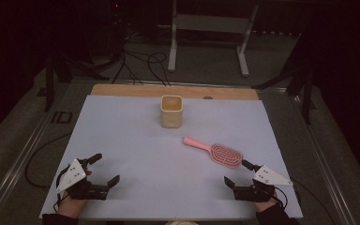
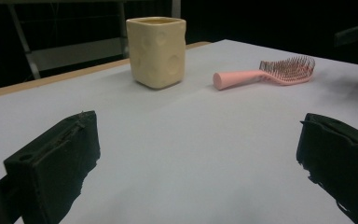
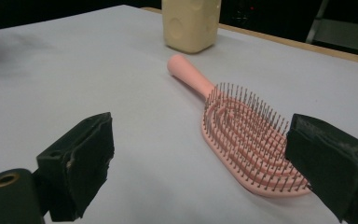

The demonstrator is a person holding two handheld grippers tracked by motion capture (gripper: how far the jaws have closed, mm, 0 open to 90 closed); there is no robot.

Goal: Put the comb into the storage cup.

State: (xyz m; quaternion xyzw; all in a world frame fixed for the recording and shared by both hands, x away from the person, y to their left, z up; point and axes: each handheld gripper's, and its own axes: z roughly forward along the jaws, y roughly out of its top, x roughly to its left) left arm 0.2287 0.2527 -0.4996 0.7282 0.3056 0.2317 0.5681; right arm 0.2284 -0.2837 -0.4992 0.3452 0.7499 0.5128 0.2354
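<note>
The pink hairbrush lies bristles-up on the pale surface, just beyond the right tongs, at about eleven o'clock from them in the high view. Its long axis runs on a slant: the paddle head is the near end, just beside the right tongs' outer jaw, and the handle points away toward ten o'clock, in the direction of the cream cup, which stands upright further back, well apart from the brush. In the right gripper view the brush head sits toward the right jaw rather than centred between the two, with the handle leading off toward the cup.

The right hand is plainly the nearer one; the left tongs rest at the near left of the surface, well apart from the brush, which shows far off at two o'clock in the left gripper view.

Both pairs of tongs stand wide apart, with nothing between their pads and touching nothing but possibly the surface. A pick-up would likely call for the right tongs to shift across the brush's axis first.
</note>
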